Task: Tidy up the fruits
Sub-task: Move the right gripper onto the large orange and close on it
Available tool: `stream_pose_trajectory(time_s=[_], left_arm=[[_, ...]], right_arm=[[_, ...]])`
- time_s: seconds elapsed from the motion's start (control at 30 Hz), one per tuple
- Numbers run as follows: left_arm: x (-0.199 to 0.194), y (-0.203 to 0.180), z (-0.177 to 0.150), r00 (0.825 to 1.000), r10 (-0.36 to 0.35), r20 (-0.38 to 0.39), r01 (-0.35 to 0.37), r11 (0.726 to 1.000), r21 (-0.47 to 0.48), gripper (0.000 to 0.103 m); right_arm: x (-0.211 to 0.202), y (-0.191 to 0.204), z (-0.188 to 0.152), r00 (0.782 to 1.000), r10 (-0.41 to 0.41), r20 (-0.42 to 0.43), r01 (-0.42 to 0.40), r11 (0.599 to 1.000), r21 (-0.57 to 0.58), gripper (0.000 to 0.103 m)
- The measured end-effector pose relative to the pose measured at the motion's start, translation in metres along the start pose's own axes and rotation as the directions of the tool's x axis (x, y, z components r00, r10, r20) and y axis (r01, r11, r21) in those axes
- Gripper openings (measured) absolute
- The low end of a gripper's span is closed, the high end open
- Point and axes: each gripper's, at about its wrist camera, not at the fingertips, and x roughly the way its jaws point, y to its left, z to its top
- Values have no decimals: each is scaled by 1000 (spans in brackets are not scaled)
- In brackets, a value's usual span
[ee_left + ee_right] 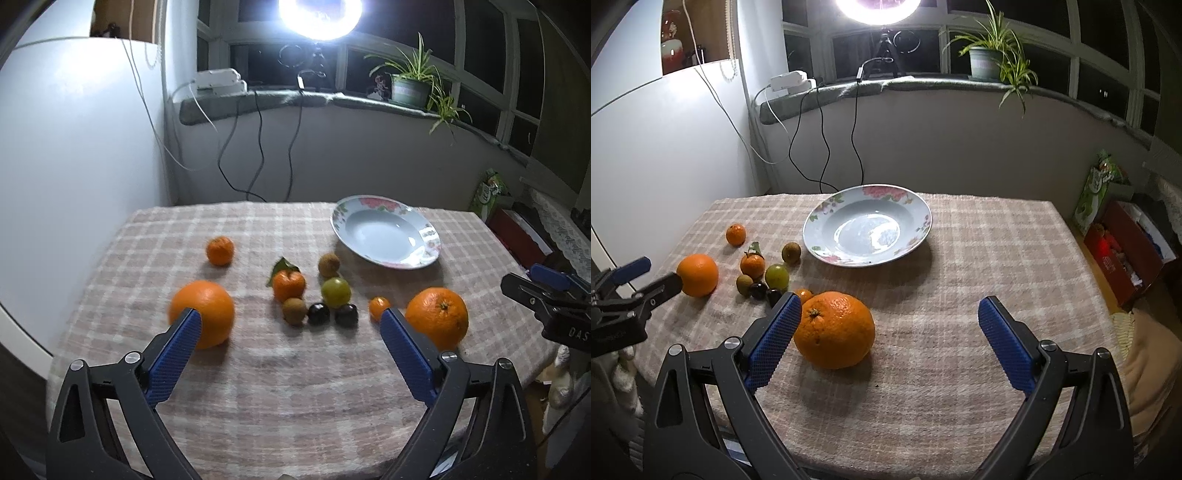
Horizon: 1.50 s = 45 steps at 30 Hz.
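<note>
A floral plate [424, 254] [827, 214] sits empty at the back of the checked table. Two big oranges lie on the cloth: one on the left [207, 310] [698, 275], one on the right [437, 317] [834, 330]. Between them lie two mandarins [220, 250] [289, 285], a green fruit [336, 291], brown fruits [328, 264], dark fruits [318, 314] and a small orange one [378, 307]. My left gripper [291, 319] is open and empty above the cloth, in front of the fruit group. My right gripper [890, 308] is open and empty, its left finger beside the right orange.
The table [979, 258] is covered with a checked cloth. A white wall panel [74, 147] stands on the left. Cables [823, 147] hang behind the table. A box and a bag [1123, 243] are on the floor to the right. A potted plant [990, 59] stands on the sill.
</note>
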Motion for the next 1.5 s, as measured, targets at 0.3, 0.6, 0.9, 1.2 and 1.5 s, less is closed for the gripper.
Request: stream_pose_trajectory(time_s=[0.3, 0.6, 0.9, 1.2, 1.5], left_arm=[[41, -15, -13, 971, -193, -139, 186, 981, -60, 72], [62, -38, -17, 932, -302, -200, 301, 953, -37, 63], [76, -41, -23, 899, -371, -234, 363, 929, -75, 58], [71, -43, -25, 872, -422, -246, 408, 906, -108, 58], [74, -61, -18, 849, -464, -252, 462, 884, -72, 58]], right_arm=[[39, -25, -12, 988, 116, -104, -107, 990, 89, 99], [79, -51, -21, 951, 250, -185, -210, 955, 212, 95], [86, -53, -20, 921, 341, -189, -289, 922, 257, 92], [85, -39, -20, 907, 370, -203, -321, 917, 236, 88], [91, -31, -22, 890, 399, -222, -350, 909, 227, 88]])
